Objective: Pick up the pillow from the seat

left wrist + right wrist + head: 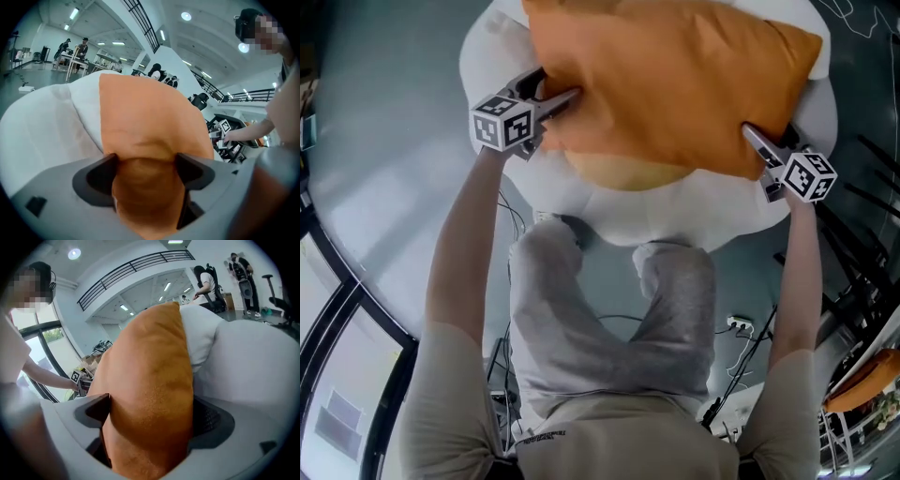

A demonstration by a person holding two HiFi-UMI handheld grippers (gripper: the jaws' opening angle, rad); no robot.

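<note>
Seat (694, 211): white, under orange pillow (675, 84).
Left gripper (560, 94): jaws spread, pillow edge between.
Right gripper (757, 141): likewise.
Shirt print (539, 434): unreadable.

Tally from your head view:
- One orange pillow (675, 80), top centre.
- One white seat (675, 211), middle of the frame.
- You carry two tongs: left tongs (555, 89) at upper left, right tongs (755, 139) at right.
- Two marker cubes, one per tongs: (503, 122) and (809, 175).
- Two of your forearms, two knees, lower half.

Far off:
- Left gripper view: two people (75, 45), upper left.
- Right gripper view: two figures (206, 280), upper right.
</note>
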